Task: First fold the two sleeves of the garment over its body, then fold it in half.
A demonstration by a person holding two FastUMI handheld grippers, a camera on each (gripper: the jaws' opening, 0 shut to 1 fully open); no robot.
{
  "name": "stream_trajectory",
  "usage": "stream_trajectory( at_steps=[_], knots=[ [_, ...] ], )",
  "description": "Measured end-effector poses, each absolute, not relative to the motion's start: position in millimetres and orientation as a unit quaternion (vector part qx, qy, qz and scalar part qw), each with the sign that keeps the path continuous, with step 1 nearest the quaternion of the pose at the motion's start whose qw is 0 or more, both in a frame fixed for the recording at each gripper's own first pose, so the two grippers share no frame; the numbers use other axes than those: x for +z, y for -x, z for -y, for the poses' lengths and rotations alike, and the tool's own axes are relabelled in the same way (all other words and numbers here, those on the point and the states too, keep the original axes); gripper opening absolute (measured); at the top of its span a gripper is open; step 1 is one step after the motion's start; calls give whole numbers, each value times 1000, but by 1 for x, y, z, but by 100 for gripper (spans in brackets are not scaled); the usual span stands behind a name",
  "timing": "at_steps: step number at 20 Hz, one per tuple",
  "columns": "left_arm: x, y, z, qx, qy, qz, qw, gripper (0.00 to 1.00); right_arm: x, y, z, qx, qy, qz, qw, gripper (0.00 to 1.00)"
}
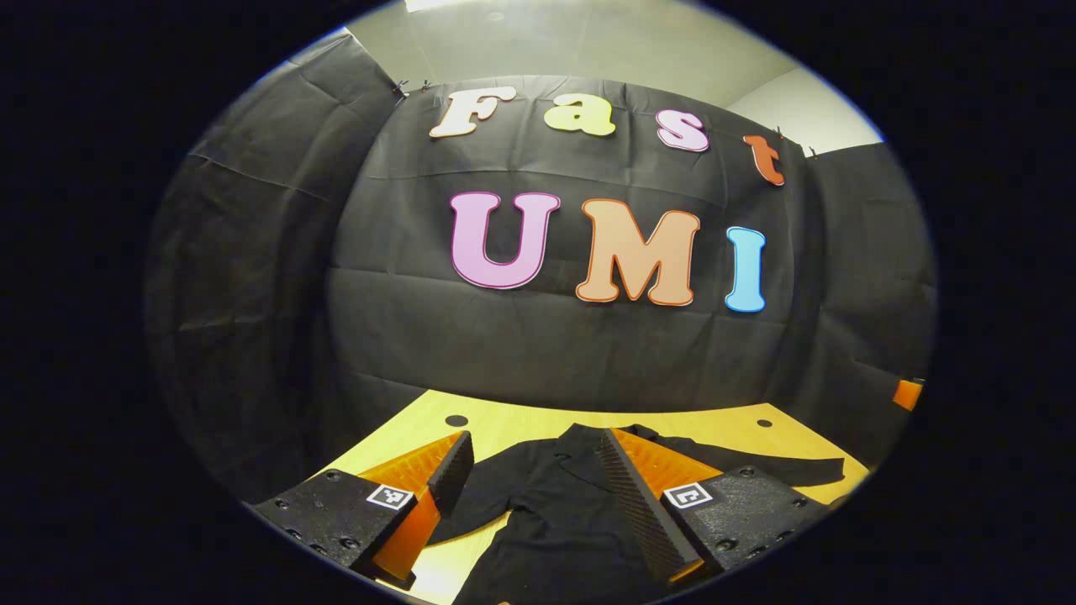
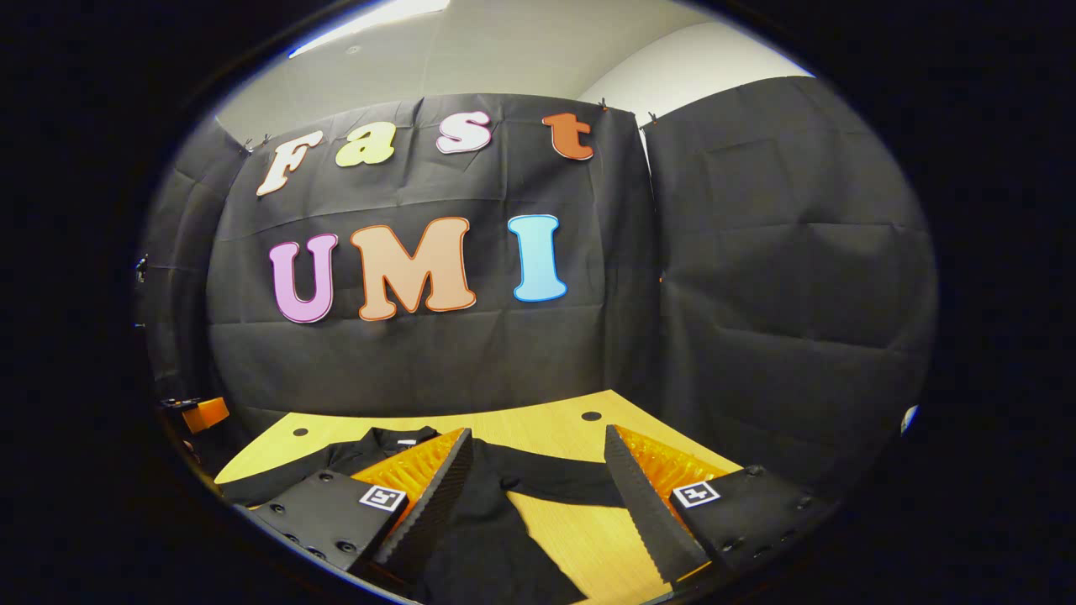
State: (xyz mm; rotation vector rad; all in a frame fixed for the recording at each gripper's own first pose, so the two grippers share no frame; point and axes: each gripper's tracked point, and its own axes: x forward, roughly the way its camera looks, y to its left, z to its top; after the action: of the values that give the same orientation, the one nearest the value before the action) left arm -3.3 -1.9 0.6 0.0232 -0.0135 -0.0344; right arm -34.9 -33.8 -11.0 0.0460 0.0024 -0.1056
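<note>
A black short-sleeved fabric garment [image 1: 555,512] [image 2: 479,521] lies spread flat on the pale wooden surface [image 1: 504,424] [image 2: 546,428], sleeves unfolded; the left gripper [image 1: 538,487] and right gripper [image 2: 538,496] hover above it, jaws released.

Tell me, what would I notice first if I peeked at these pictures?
A dark garment lies spread flat on a yellow wooden table, its sleeves stretched out to the sides, not yet folded. The left gripper hangs open above its middle near the collar, and the right gripper hangs open over one sleeve.
</note>
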Motion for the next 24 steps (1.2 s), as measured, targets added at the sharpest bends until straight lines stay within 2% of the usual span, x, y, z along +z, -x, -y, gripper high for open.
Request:
stream_trajectory(
  at_steps=[11,24],
  knots=[
    [-15,-1,-11,-9,0,-14,1000,92,-16,32,29,-59,-14,-8,998,99],
    [-17,4,-27,28,9,-14,999,92,-27,14,16,-32,7,-28,999,99]
  ],
)
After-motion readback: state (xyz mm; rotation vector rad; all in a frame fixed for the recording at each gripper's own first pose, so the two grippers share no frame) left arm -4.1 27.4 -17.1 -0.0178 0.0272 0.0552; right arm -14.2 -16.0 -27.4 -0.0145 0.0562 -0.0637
